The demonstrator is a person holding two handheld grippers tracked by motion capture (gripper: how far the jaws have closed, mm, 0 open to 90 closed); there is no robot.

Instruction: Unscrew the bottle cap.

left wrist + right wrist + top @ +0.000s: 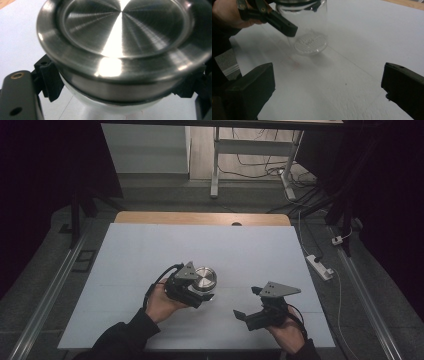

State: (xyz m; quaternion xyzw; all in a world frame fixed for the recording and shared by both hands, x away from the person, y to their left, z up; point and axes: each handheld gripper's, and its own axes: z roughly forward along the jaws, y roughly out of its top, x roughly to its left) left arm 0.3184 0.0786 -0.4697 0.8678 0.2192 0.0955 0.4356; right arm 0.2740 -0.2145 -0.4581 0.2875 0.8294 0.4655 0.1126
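Left gripper clamped on the glass jar, right gripper wide and empty

Nearest, the right gripper [246,303] hangs just right of the jar [310,37], jaws spread; the left gripper [207,292] pinches the jar below its steel lid [120,40], upright mid-table [150,250]

1. My left hand [159,304] holds my left gripper [198,296] low over the table, sleeve coming in from the bottom edge.
2. Its jaws are clamped on the jar [310,27], just below the lid.
3. My right hand [288,333] holds my right gripper [248,303] well apart from the left.
4. Its jaws stand wide apart, nothing between them.
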